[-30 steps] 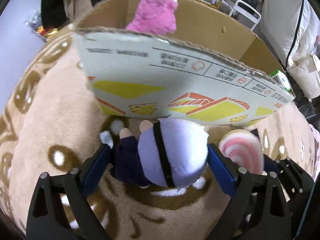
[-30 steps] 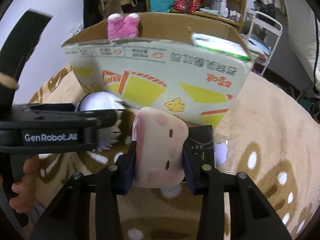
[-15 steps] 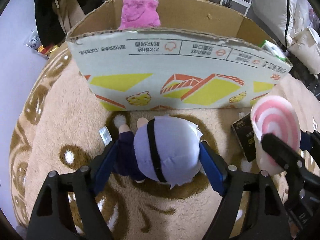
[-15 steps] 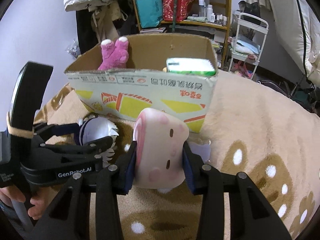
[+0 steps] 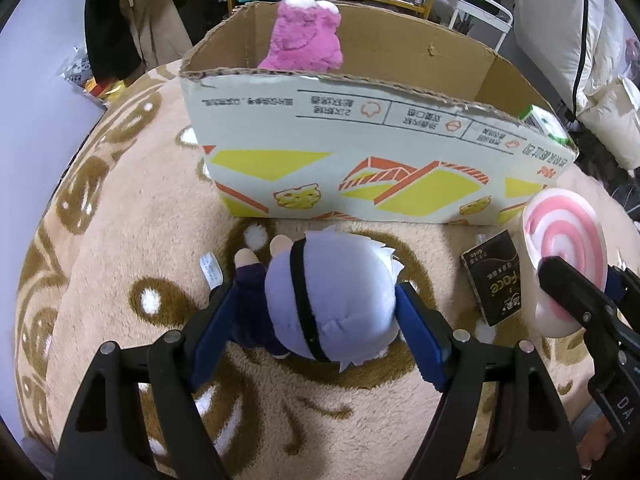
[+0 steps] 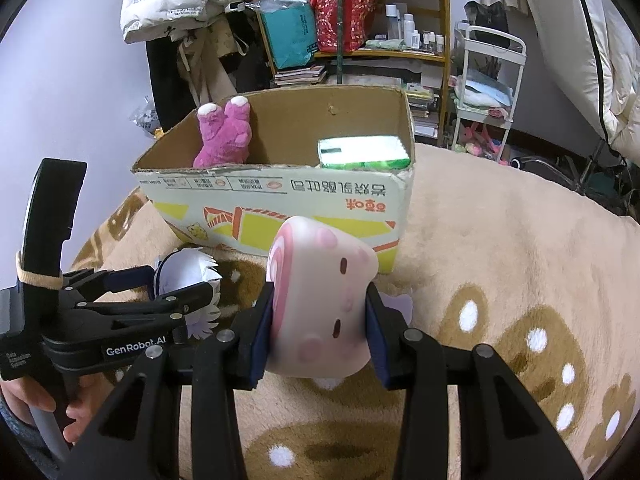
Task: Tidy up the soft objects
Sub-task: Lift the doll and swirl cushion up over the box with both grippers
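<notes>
1. Since the earlier frames both claws have risen and drawn back from the cardboard box (image 6: 280,196), whose open inside now shows more fully.
2. The left claw (image 5: 320,312) pinches a plush doll (image 5: 332,300) with pale lavender hair and a dark outfit, held above the tan patterned rug (image 5: 132,240).
3. Ahead of it, a magenta plush toy (image 5: 304,36) stands in the box's far left corner.
4. A dark packet (image 5: 496,280) lies on the rug between the claws.
5. The right claw (image 6: 320,320) pinches a pink swirl-roll plush (image 6: 320,292).
6. A green-and-white pack (image 6: 362,154) sits in the box's right end.
</notes>
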`<act>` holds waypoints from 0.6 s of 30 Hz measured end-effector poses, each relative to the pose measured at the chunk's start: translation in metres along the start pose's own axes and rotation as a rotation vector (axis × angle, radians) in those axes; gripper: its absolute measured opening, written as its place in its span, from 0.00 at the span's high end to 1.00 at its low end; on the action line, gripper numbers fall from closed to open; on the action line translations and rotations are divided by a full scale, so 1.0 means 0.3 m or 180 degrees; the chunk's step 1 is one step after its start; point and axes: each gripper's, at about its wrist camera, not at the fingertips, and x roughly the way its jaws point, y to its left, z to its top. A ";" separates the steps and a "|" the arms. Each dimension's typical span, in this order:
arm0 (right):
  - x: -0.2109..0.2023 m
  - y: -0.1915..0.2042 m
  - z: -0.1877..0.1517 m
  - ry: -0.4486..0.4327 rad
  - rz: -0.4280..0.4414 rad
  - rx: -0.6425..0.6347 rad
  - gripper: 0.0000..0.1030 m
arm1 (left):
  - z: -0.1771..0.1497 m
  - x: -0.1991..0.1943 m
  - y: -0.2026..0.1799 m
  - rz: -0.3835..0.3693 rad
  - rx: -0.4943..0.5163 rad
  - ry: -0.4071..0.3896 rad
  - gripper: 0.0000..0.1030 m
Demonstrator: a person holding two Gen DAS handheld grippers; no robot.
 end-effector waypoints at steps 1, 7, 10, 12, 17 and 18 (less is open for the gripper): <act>0.000 0.001 0.003 -0.0012 0.0006 0.0001 0.57 | 0.003 -0.001 0.006 -0.0002 -0.0016 -0.0006 0.24; -0.005 0.000 0.006 -0.0027 0.0023 0.0002 0.57 | 0.008 -0.023 0.035 -0.0018 -0.0094 -0.0064 0.25; -0.006 0.001 0.008 -0.0026 0.0045 0.0018 0.57 | 0.007 -0.043 0.038 -0.0022 -0.0099 -0.0127 0.29; -0.009 0.003 0.011 -0.0049 0.0065 0.0030 0.57 | 0.006 -0.058 0.036 -0.0067 -0.0104 -0.0171 0.34; -0.017 0.005 0.018 -0.0074 0.0078 0.0014 0.57 | 0.002 -0.053 0.031 -0.0100 -0.0067 -0.0143 0.44; -0.018 0.005 0.018 -0.0073 0.0080 0.0013 0.57 | 0.000 -0.055 0.026 -0.0062 -0.0035 -0.0167 0.45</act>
